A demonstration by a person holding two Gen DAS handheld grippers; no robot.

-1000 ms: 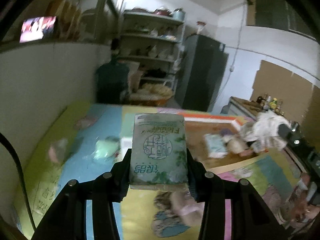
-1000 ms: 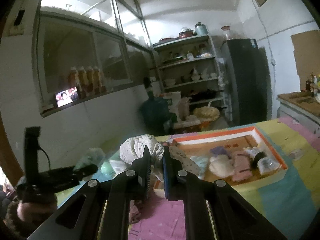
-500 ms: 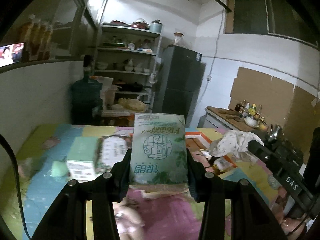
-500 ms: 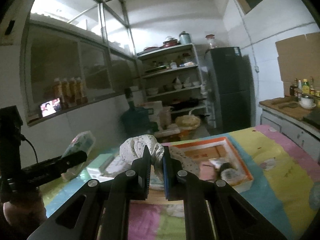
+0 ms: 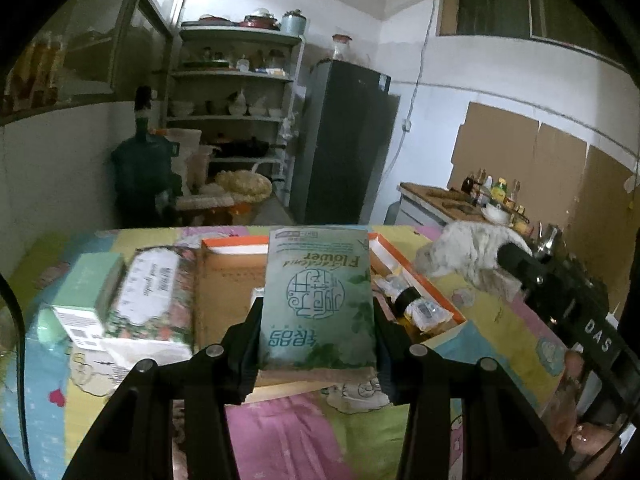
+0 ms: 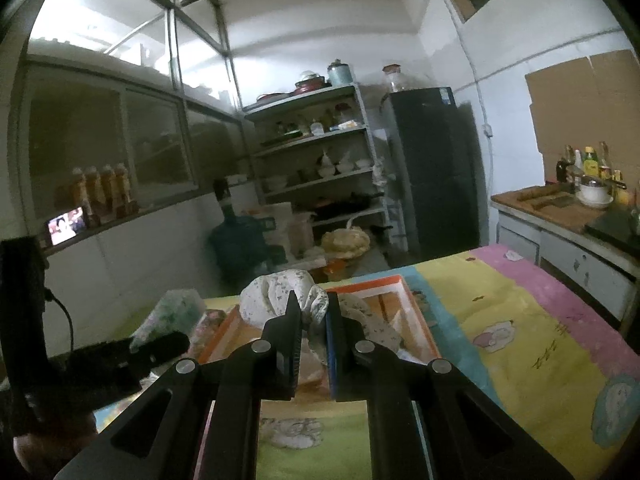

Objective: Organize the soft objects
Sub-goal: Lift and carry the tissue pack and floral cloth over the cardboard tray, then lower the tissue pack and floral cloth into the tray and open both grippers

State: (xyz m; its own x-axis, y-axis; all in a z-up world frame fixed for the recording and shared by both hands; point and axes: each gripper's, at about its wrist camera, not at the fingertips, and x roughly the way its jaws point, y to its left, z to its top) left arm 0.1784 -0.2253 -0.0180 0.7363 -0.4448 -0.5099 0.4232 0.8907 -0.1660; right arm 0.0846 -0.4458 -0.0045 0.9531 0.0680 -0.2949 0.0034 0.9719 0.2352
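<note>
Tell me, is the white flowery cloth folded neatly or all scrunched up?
Scrunched up. The white flowery cloth bulges in crumpled lumps above the right gripper, whose jaws pinch it tight.

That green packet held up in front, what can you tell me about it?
The green packet is a soft, flat plastic pack of tissues, printed with leaves, a round emblem and the word "Flower", seen upside down. The left tool clamps it by both side edges, upright, above the orange-rimmed cardboard box on the colourful table cover.

One orange tray (image 5: 416,280), two tissue packs (image 5: 318,300) (image 5: 152,300), one cloth (image 6: 280,296).
</note>
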